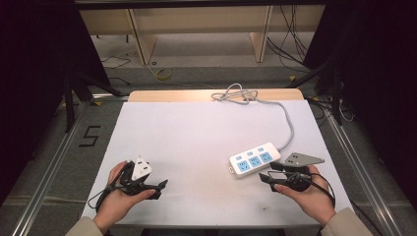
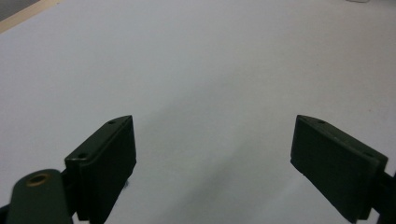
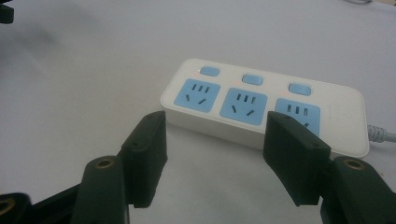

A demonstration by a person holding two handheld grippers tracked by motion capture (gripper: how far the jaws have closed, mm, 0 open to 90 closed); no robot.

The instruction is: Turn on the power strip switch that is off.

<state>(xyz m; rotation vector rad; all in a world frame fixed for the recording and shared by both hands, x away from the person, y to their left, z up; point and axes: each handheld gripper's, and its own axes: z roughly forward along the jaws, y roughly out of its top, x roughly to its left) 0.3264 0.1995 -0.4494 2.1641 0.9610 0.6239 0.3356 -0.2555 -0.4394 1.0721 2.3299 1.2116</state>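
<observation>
A white power strip with three blue sockets and three blue switches lies flat on the right side of the white table surface. Its grey cable runs to the back and ends in a loose coil. My right gripper is open, held low just in front of the strip and apart from it. In the right gripper view the power strip lies just past the open right gripper. My left gripper is open at the front left, over bare surface. Nothing sits between the jaws of the left gripper.
The wooden table edge shows behind the white surface. Beyond it are wooden shelf legs and loose cables on the floor. Metal rails run along both sides of the table.
</observation>
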